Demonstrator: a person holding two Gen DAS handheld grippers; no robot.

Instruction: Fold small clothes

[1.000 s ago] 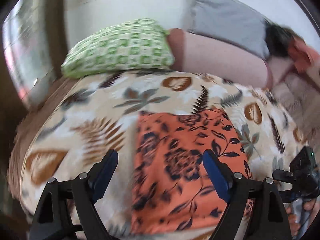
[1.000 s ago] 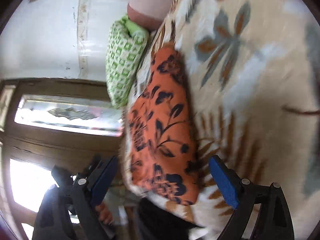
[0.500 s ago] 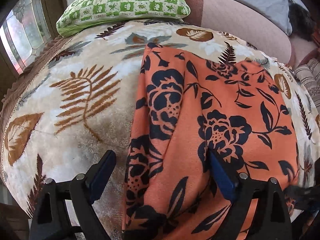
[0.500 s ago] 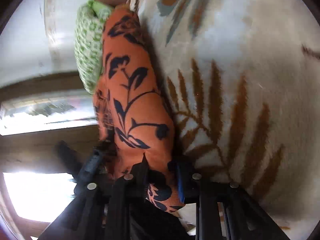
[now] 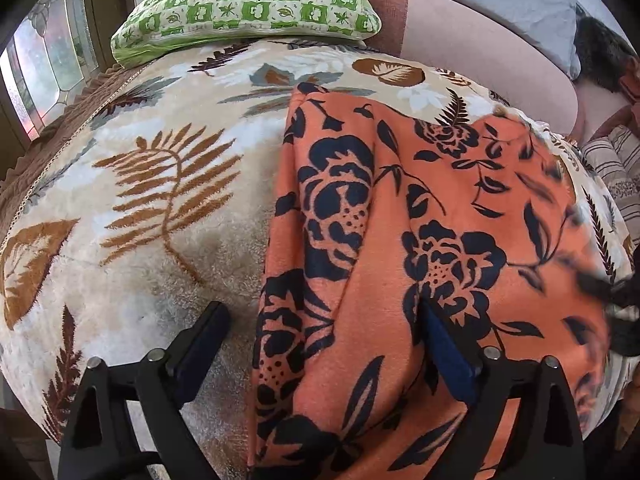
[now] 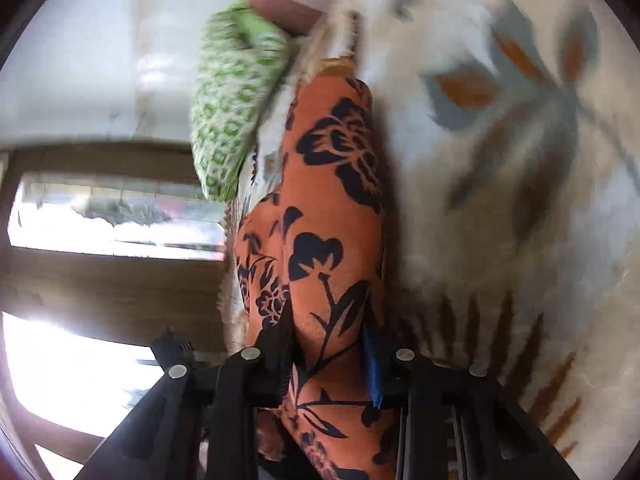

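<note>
An orange cloth with a dark navy flower print (image 5: 420,240) lies on a cream plush blanket patterned with brown fern leaves (image 5: 160,208), folded lengthwise so that one layer overlaps along its left side. The left gripper (image 5: 324,332) hangs low over the near end of the cloth with its fingers spread wide: the left finger (image 5: 204,340) sits over bare blanket just beside the cloth's edge, while the right finger (image 5: 444,352) is over the orange fabric, and nothing is caught between them. The right gripper (image 6: 328,344) has its fingers drawn in narrow and pinched on a bunched part of the same cloth (image 6: 332,240), which rises in a ridge beyond the pads; that view is blurred. At the far end of the blanket rests a green and white checked pillow (image 5: 248,4), next to a pink bolster (image 5: 480,64). A wood-framed window (image 6: 100,220) stands to one side.
</note>
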